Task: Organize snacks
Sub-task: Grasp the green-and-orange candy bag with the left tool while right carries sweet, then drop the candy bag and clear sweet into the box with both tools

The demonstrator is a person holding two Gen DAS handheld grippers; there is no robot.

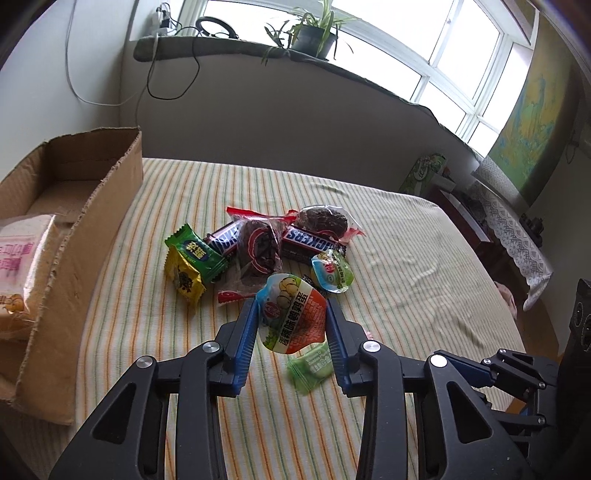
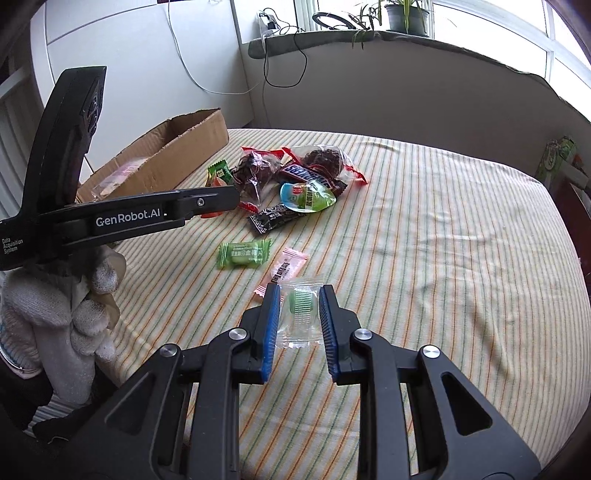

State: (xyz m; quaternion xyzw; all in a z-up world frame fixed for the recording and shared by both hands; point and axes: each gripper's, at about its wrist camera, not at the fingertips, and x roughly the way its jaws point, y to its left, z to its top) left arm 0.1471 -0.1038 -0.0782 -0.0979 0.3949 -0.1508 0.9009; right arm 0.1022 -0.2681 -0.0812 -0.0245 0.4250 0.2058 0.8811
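My left gripper (image 1: 291, 306) is shut on a round quail-egg snack pack (image 1: 293, 314) and holds it above the striped cloth. Beyond it lies a pile: two Snickers bars (image 1: 314, 242), two clear bags of dark dried fruit (image 1: 258, 245), a green packet (image 1: 197, 253), a yellow packet (image 1: 183, 282) and a small green jelly cup (image 1: 331, 271). My right gripper (image 2: 297, 299) is shut on a clear wrapped candy with a green centre (image 2: 300, 312). A green candy (image 2: 243, 254) and a pink candy (image 2: 288, 267) lie just ahead of it. The left gripper (image 2: 221, 199) shows from the side.
An open cardboard box (image 1: 92, 206) stands at the left edge of the table with pink and yellow packs inside; it also shows in the right wrist view (image 2: 177, 151). A black sachet (image 2: 275, 218) lies by the pile. A windowsill with a plant (image 1: 314, 33) runs behind.
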